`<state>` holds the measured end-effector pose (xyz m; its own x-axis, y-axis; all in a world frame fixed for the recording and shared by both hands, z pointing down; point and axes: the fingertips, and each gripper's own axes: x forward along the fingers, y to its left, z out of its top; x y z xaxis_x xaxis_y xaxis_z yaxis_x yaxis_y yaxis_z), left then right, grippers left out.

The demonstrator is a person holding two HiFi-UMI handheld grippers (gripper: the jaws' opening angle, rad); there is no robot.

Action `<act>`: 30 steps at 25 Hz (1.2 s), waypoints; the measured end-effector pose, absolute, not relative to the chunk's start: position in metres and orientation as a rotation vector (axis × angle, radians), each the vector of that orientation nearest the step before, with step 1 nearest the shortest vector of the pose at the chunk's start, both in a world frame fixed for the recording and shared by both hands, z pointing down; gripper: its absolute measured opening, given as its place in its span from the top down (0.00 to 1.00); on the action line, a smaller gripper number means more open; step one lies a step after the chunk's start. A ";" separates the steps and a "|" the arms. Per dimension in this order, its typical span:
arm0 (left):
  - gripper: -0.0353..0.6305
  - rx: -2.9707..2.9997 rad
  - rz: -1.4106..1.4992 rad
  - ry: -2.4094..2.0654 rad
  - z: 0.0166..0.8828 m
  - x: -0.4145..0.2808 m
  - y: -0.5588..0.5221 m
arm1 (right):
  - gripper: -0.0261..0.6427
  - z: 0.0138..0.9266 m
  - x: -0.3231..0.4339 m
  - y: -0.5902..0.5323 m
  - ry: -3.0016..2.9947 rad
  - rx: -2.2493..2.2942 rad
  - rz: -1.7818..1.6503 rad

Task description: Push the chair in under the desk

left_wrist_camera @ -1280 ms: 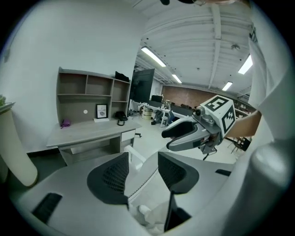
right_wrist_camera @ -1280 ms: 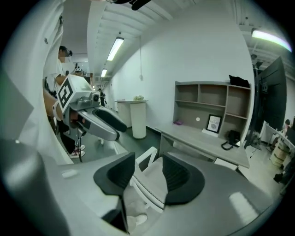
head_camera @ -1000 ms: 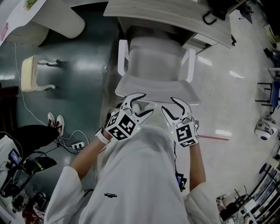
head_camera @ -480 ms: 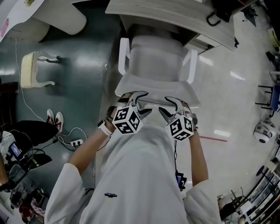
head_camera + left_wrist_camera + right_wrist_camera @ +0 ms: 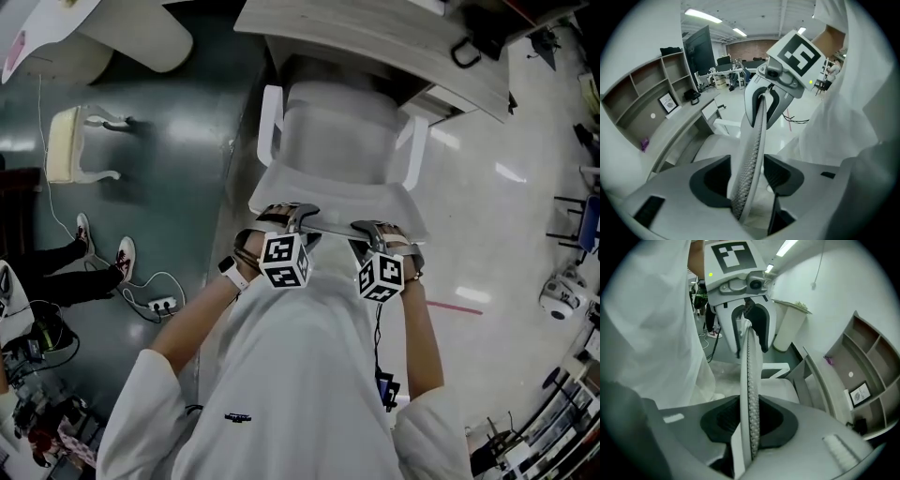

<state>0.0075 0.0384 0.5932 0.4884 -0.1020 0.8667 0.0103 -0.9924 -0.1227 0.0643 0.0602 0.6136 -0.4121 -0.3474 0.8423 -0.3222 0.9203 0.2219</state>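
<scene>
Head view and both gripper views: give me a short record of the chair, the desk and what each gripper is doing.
chair: white, with armrests, seat partly under the desk
backrest: nearest the person, both grippers at its top edge
left gripper: astride the backrest edge, jaws just closed a little, gaps on both sides
right gripper: jaws just closing, pads on the backrest edge
stage: chair not yet fully in
</scene>
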 end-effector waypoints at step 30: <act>0.75 -2.457 -1.728 0.017 0.600 0.004 0.040 | 0.83 0.618 0.069 0.062 -1.855 0.425 0.065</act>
